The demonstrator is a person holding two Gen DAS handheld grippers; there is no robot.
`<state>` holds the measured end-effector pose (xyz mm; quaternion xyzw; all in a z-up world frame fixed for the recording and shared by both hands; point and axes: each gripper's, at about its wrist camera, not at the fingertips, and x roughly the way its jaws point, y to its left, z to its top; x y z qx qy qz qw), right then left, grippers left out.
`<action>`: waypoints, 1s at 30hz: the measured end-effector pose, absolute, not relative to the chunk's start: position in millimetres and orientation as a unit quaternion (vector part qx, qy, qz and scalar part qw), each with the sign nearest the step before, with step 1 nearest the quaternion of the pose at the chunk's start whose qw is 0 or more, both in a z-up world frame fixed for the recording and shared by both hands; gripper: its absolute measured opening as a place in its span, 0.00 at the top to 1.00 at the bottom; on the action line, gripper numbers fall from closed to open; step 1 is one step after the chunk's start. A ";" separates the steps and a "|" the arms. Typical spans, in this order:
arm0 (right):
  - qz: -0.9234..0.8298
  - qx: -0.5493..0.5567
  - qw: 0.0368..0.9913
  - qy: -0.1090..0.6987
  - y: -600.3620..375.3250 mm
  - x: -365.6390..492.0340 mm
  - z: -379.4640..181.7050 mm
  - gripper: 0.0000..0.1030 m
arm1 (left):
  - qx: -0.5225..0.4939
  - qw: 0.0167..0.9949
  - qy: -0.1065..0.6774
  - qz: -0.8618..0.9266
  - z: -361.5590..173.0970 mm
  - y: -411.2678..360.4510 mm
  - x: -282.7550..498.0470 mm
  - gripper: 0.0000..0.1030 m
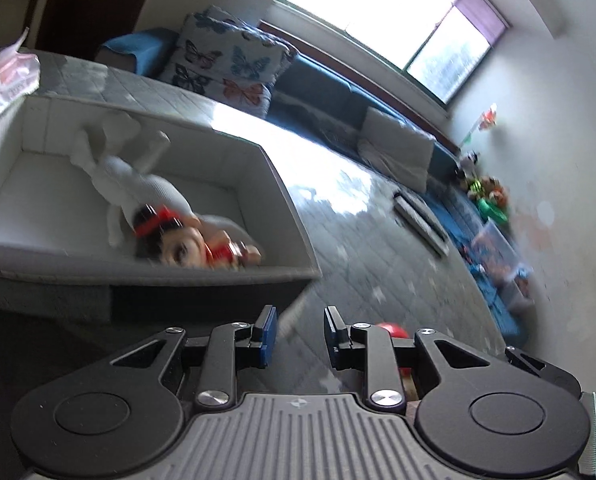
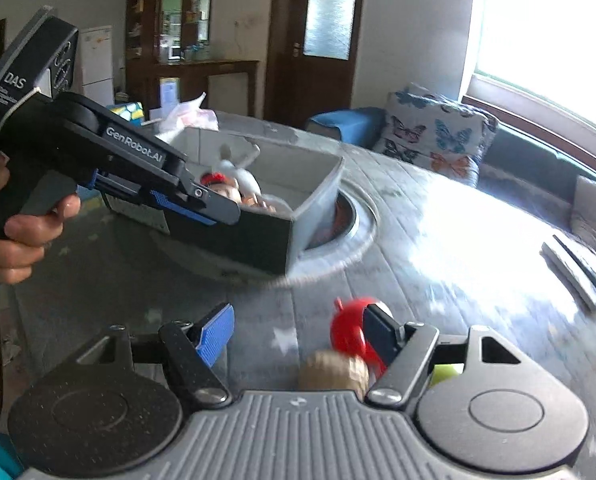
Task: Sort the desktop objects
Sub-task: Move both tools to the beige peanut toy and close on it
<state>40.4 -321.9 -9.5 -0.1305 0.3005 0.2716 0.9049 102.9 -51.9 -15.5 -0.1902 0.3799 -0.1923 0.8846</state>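
Left wrist: left claw [image 1: 300,330] spread, empty. Right claw [image 2: 298,334] spread, red toy [image 2: 348,330] beside finger.

Bright daylight pours through a wide window [image 1: 382,12] at one o'clock above a blue sofa [image 1: 322,80] carrying a butterfly-print cushion [image 2: 434,136], while a dark wooden door [image 2: 318,40] and glass-fronted cabinet [image 2: 170,40] stand against pale walls toward eleven o'clock.

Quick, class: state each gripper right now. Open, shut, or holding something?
Left gripper: jaws open, nothing between them.
Right gripper: jaws open, holding nothing; the red toy sits by one finger, ungripped.
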 end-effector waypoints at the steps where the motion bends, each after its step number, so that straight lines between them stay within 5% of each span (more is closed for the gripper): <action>1: 0.266 -0.129 0.906 0.304 -324.9 36.1 -12.7 0.29 | -0.187 0.882 0.385 -0.196 -18.3 -55.6 100.9 0.72; 13: 0.223 -0.096 0.915 0.324 -345.8 26.4 -36.2 0.32 | -0.185 0.841 0.445 -0.246 -42.6 -96.8 93.8 0.71; 30: 0.218 -0.051 0.913 0.341 -356.4 30.9 -53.3 0.52 | -0.213 0.809 0.464 -0.291 -57.4 -127.4 105.5 0.66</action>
